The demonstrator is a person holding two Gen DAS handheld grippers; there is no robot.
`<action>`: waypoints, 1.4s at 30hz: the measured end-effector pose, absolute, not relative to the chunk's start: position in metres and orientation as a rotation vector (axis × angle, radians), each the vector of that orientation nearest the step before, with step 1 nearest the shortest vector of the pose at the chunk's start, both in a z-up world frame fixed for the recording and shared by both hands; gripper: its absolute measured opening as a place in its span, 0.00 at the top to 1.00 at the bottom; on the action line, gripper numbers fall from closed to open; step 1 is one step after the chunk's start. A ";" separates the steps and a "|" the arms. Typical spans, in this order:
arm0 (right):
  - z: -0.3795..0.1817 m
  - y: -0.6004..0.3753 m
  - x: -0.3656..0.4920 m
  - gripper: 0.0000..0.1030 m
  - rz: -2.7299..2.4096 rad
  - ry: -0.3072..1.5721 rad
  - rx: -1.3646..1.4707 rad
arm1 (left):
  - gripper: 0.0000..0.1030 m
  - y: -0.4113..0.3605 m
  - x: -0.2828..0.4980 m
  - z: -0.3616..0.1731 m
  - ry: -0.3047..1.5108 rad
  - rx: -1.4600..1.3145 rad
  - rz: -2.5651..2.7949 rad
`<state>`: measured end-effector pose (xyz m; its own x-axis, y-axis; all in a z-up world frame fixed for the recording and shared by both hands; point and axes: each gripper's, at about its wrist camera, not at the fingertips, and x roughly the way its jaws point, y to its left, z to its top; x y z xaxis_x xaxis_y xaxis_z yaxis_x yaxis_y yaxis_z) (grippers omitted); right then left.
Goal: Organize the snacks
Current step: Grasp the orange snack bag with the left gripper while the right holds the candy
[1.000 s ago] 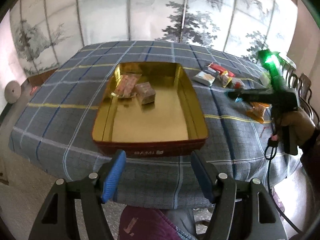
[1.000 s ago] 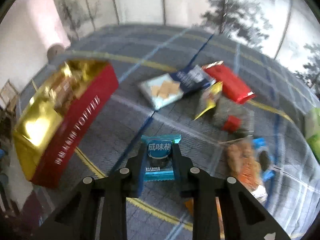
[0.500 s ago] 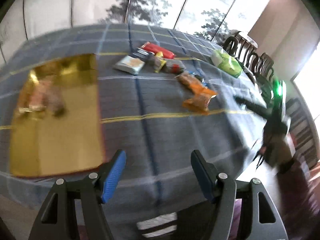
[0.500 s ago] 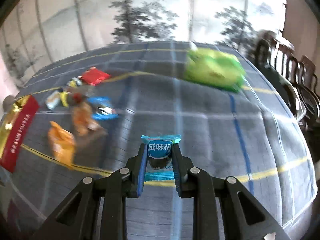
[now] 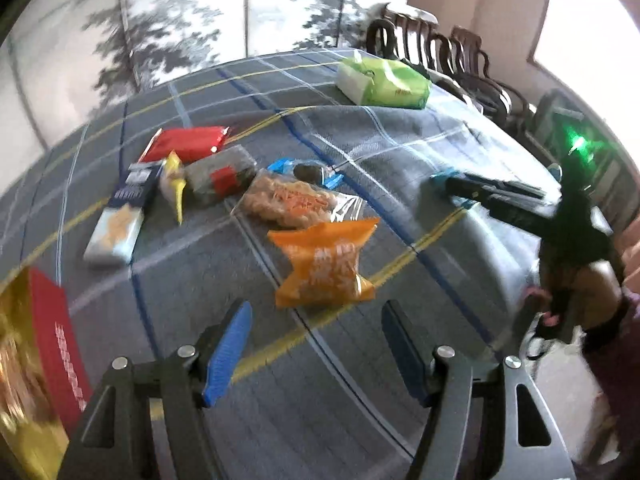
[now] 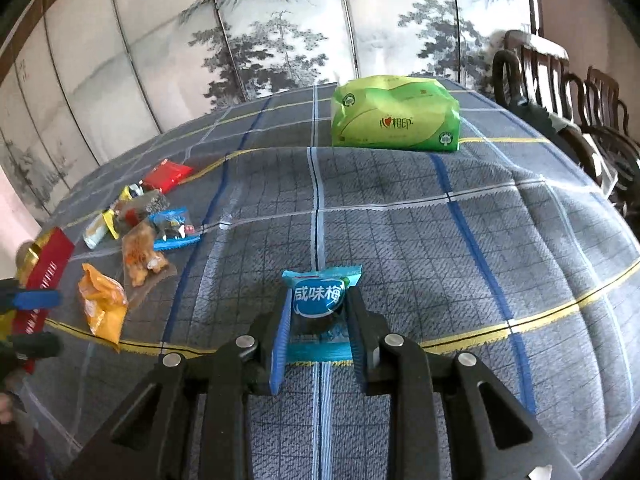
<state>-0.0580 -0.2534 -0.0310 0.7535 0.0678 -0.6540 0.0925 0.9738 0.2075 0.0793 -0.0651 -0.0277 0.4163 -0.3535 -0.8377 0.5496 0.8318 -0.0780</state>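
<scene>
My right gripper pinches a teal snack packet just above the checked tablecloth; its jaws are starting to open, and the pads still touch the packet. My left gripper is open and holds nothing, hovering just short of an orange packet. Beyond that lie a clear bag of fried snacks, a blue packet, a dark packet with a red label, a red packet, a yellow packet and a cracker packet. The red and gold tin sits at the left edge.
A green tissue pack rests at the far side of the table. Dark wooden chairs line the right side. A painted folding screen stands behind. A person's hand holds the right gripper at the table's right edge.
The left gripper swung right from above the tin to the snack pile. The right gripper carried the teal packet from beside the pile to the cloth in front of the tissue pack.
</scene>
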 end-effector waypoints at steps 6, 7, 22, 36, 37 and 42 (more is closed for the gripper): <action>-0.032 -0.255 -0.059 0.76 0.011 0.715 0.262 | 0.33 -0.073 0.105 -0.041 1.012 0.164 -0.592; -0.032 -0.255 -0.059 0.76 0.016 0.714 0.268 | 0.33 -0.075 0.110 -0.043 1.018 0.154 -0.590; -0.035 -0.251 -0.056 0.75 0.007 0.730 0.270 | 0.59 -0.063 0.101 -0.042 1.058 -0.001 -0.486; -0.035 -0.245 -0.055 0.75 -0.030 0.736 0.242 | 0.59 -0.015 0.034 0.014 0.994 -0.062 -0.335; -0.035 -0.244 -0.055 0.75 -0.032 0.737 0.238 | 0.59 -0.009 0.030 0.016 0.989 -0.061 -0.317; -0.034 -0.239 -0.053 0.75 -0.047 0.740 0.222 | 0.59 0.021 0.018 0.026 0.961 -0.066 -0.230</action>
<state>-0.0532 -0.2392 -0.0345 0.7383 0.0359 -0.6735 0.1203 0.9756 0.1839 0.0178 0.0212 0.0256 0.5503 -0.2235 -0.8045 0.1649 0.9736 -0.1577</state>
